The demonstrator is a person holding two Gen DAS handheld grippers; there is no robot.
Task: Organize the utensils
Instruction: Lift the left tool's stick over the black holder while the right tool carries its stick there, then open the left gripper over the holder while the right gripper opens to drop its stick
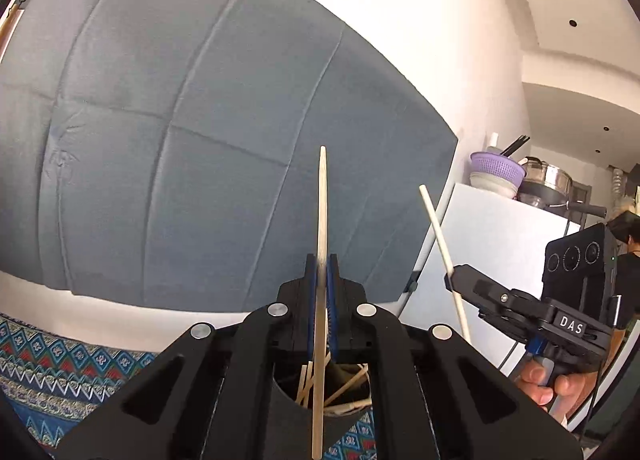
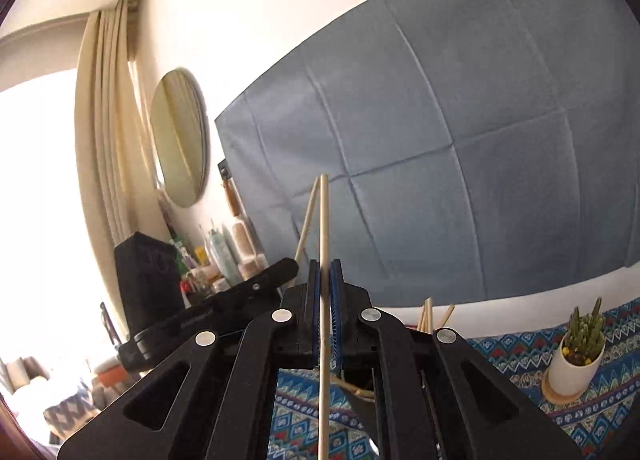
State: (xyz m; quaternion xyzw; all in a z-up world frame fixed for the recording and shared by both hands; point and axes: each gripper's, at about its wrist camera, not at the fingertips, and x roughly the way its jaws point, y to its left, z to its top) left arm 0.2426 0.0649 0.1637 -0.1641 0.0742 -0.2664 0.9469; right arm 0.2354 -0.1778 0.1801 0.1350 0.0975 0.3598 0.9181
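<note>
My left gripper (image 1: 322, 264) is shut on a pale wooden chopstick (image 1: 322, 200) that stands nearly upright between the blue pads. Below it, through the gripper frame, a dark holder (image 1: 344, 376) with several more chopsticks shows. My right gripper (image 2: 325, 272) is shut on another wooden chopstick (image 2: 324, 220), also upright. In the left wrist view the right gripper (image 1: 454, 278) appears at right, holding its chopstick (image 1: 438, 228) tilted. In the right wrist view the left gripper (image 2: 290, 266) shows at left with its chopstick (image 2: 307, 220).
A patterned blue cloth (image 2: 516, 360) covers the table. A small cactus in a white pot (image 2: 576, 356) stands at right. More chopstick tips (image 2: 430, 314) rise behind the right gripper. A grey-blue sheet (image 1: 200, 140) hangs on the wall. A white fridge (image 1: 500, 252) stands at right.
</note>
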